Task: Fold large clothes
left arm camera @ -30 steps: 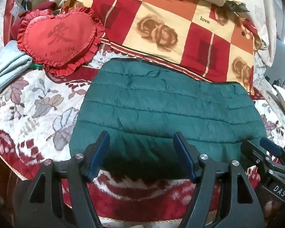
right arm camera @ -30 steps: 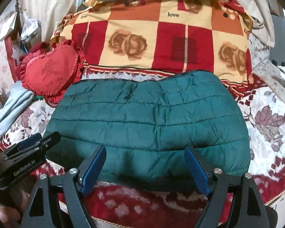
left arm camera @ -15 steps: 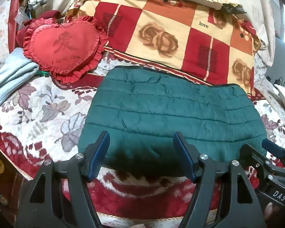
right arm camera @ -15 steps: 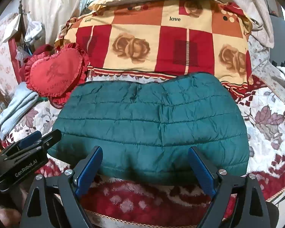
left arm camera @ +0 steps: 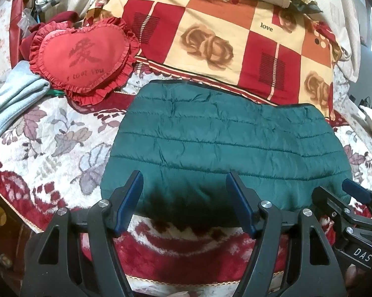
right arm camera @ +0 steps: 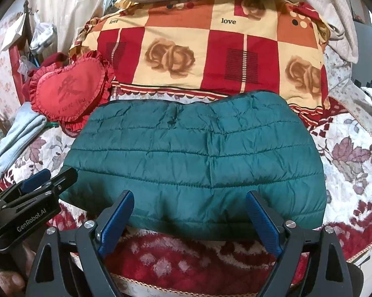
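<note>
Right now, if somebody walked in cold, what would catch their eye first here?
Probably the green quilted jacket, folded flat in the middle of the floral bedspread. Behind it lies a big checked rose-print pillow, with a red heart cushion at its left. Both grippers, left and right, hang open at the jacket's near edge.

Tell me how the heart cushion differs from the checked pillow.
The heart cushion is plain red with a ruffled edge; the checked pillow has red, orange and cream squares with roses. The cushion is heart-shaped and smaller; the pillow is rectangular and larger. Both lie on the bed behind the green jacket and carry "love" lettering.
</note>
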The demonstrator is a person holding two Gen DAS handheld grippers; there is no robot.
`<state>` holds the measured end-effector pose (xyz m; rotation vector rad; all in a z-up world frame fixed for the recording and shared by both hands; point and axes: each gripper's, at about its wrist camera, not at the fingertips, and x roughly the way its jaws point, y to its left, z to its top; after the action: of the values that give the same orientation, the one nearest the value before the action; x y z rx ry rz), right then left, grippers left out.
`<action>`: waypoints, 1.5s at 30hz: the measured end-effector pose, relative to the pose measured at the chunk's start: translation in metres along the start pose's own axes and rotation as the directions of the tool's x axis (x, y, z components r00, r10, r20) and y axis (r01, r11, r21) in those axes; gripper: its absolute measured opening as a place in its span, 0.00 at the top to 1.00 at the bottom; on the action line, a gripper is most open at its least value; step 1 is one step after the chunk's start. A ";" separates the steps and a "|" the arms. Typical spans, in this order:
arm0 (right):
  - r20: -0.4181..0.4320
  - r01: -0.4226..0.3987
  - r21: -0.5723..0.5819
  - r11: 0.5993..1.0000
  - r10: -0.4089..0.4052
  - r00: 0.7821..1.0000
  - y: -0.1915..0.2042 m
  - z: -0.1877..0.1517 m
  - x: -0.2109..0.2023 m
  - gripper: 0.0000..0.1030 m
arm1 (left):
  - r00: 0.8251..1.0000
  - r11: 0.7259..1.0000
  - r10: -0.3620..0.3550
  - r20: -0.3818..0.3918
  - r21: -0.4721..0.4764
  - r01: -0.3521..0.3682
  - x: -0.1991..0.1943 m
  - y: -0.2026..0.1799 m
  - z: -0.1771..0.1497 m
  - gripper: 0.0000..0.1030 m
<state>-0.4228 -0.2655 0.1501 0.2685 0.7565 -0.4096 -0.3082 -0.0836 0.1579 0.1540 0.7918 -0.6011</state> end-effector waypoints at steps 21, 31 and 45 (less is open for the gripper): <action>-0.008 -0.017 0.009 1.000 0.017 1.000 -0.001 -0.003 0.001 0.13 | 1.000 1.000 -0.003 0.000 0.003 0.003 0.000 -0.002 -0.003 0.32; -0.015 -0.022 0.006 1.000 0.023 1.000 -0.001 -0.004 0.002 0.13 | 1.000 1.000 0.000 -0.006 -0.006 0.000 0.002 0.001 -0.003 0.32; -0.029 -0.034 0.007 0.999 0.034 0.999 0.001 -0.006 0.006 0.13 | 0.999 0.999 0.011 0.045 0.032 -0.012 -0.001 0.000 -0.005 0.32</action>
<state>-0.4221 -0.2634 0.1420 0.2941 0.7786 -0.3765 -0.3115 -0.0811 0.1550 0.1742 0.7371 -0.6047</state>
